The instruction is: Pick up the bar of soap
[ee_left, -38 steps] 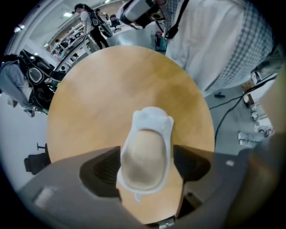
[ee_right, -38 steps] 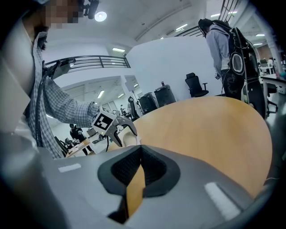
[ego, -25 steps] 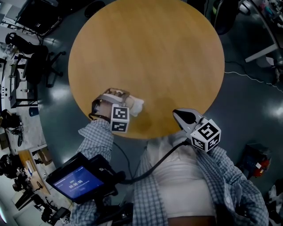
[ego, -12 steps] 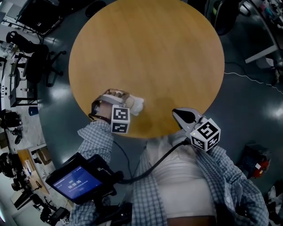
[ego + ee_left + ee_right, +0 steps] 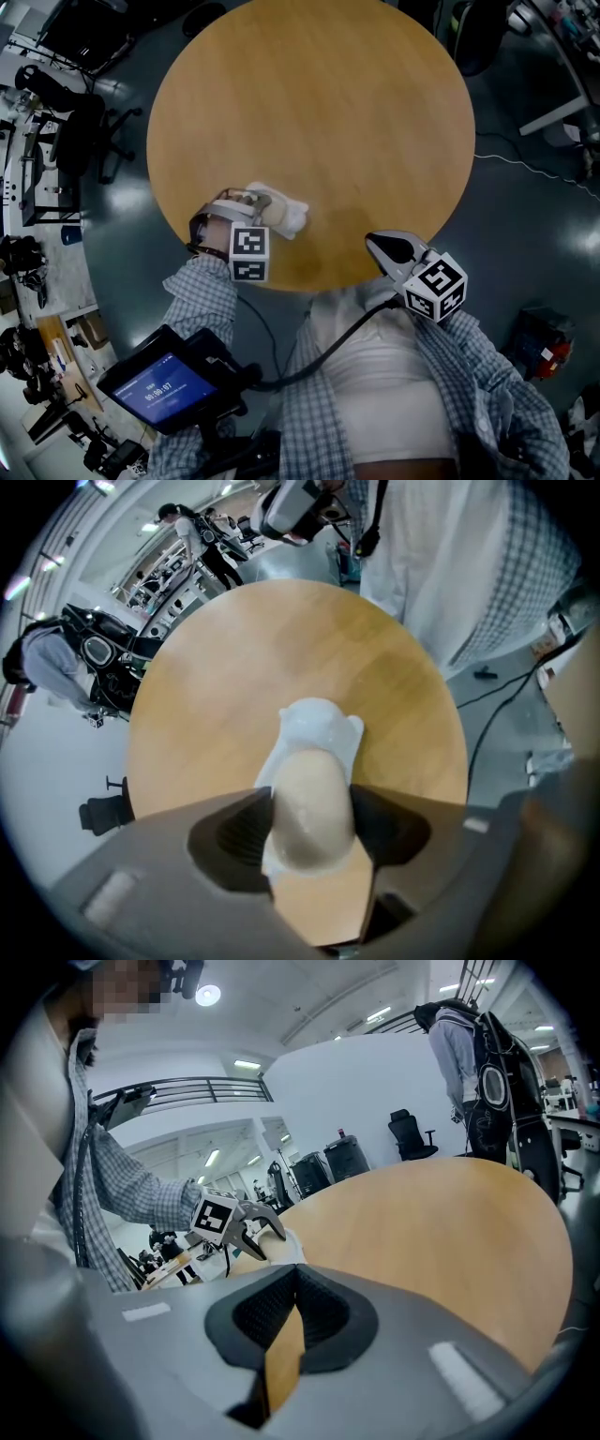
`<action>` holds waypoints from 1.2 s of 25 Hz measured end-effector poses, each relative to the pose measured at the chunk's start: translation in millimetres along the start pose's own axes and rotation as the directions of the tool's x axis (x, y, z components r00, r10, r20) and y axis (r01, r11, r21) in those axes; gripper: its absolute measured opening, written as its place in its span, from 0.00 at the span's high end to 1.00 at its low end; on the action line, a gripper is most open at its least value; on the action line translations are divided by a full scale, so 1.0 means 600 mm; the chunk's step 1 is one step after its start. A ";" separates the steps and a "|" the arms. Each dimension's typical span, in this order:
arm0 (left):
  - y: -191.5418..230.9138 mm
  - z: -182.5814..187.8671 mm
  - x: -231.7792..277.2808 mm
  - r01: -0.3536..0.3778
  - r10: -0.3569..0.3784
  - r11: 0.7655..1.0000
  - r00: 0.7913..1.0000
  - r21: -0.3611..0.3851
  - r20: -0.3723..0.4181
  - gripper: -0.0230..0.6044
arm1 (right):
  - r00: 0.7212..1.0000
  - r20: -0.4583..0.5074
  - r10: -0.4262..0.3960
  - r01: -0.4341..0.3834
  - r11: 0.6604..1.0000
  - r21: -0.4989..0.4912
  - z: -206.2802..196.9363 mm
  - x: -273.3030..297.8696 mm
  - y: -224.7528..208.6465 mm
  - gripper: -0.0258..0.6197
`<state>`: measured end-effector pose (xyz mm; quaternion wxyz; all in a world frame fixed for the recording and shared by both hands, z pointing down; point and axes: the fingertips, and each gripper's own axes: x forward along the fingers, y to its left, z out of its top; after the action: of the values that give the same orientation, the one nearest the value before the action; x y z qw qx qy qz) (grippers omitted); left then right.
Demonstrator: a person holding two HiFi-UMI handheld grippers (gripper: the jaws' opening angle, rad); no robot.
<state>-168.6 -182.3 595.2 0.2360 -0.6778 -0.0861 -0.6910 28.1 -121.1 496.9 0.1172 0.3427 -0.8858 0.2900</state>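
**A:** Start close in. What is the right gripper (image 5: 292, 1309) doing?

**B:** Nothing for the task. It hangs at the near edge of the round table (image 5: 319, 112), its jaws drawn together with nothing in them.

**A:** And the left gripper (image 5: 310, 832)?

**B:** It points steeply down over the bar of soap (image 5: 309, 785), a little in from that same edge. Its jaws have just been closing, and the pads now meet the bar's two long sides, so the opening is only as wide as the soap.

**A:** Is the bar off the table?

**B:** Not that I can tell. It lies on a white dish (image 5: 321, 726), which sits on the wood.

**A:** So the step in hand is the grasp.

**B:** I'd say so: the grip is made and the lift is not begun. The next move calls for a firm squeeze, since a rounded bar looks slippery. Then a straight rise, so the dish stays behind.

**A:** Anything farther out?

**B:** The tabletop runs on to its far rim. Past it an office chair (image 5: 412, 1135) stands on the floor.
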 end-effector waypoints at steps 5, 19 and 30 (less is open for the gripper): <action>0.003 0.000 0.006 -0.003 0.003 1.000 1.000 -0.022 0.002 0.55 | 1.000 0.002 0.001 -0.001 1.000 0.002 0.001 -0.003 0.000 0.96; 0.015 0.001 -0.012 -0.033 0.053 0.977 0.995 -0.213 0.090 0.55 | 1.000 -0.005 0.020 -0.020 1.000 -0.005 0.007 0.005 0.006 0.96; 0.034 0.003 -0.034 -0.055 0.211 0.829 0.952 -0.557 0.221 0.56 | 0.999 -0.017 0.051 -0.051 0.998 -0.034 0.025 0.024 0.008 0.96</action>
<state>-158.7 -195.1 571.5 0.0674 -0.8098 0.1301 -0.5682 14.3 -135.0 488.3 0.1229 0.3156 -0.8981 0.2806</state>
